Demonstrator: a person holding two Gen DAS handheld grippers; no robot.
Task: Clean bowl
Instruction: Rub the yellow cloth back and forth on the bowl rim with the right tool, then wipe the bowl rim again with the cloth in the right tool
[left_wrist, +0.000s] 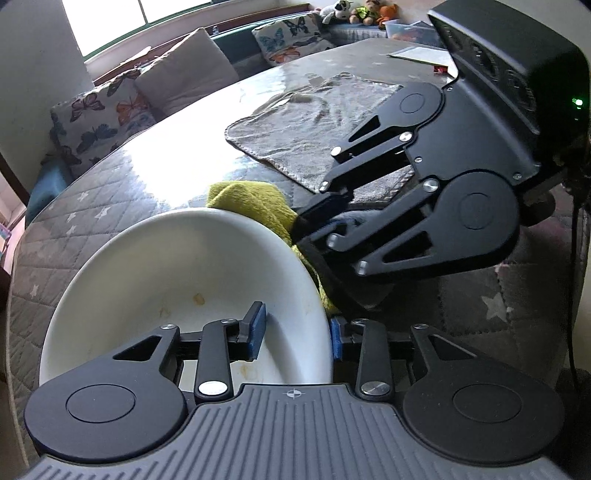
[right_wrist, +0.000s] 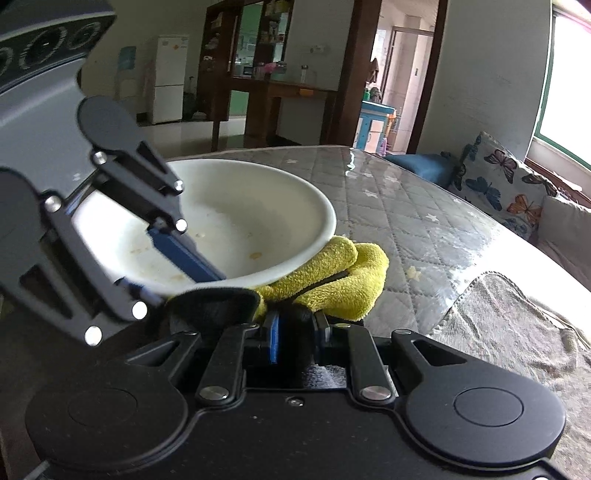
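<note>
A white bowl (left_wrist: 177, 273) with brownish stains inside is held tilted over the table. My left gripper (left_wrist: 297, 334) is shut on its near rim, one blue pad inside the wall and one outside. In the right wrist view the bowl (right_wrist: 240, 214) sits left of centre, with the left gripper's blue inner pad (right_wrist: 184, 254) lying in it. My right gripper (right_wrist: 295, 332) is shut on a yellow cloth (right_wrist: 343, 280) that presses against the bowl's outer wall below the rim. From the left wrist, the right gripper (left_wrist: 306, 225) and the yellow cloth (left_wrist: 255, 203) sit just beyond the bowl's right rim.
A grey towel (left_wrist: 317, 122) lies flat on the quilted, star-patterned table cover (left_wrist: 92, 206), behind and right of the bowl. Papers (left_wrist: 421, 55) lie at the far edge. Butterfly cushions (right_wrist: 498, 184) line a bench along the table.
</note>
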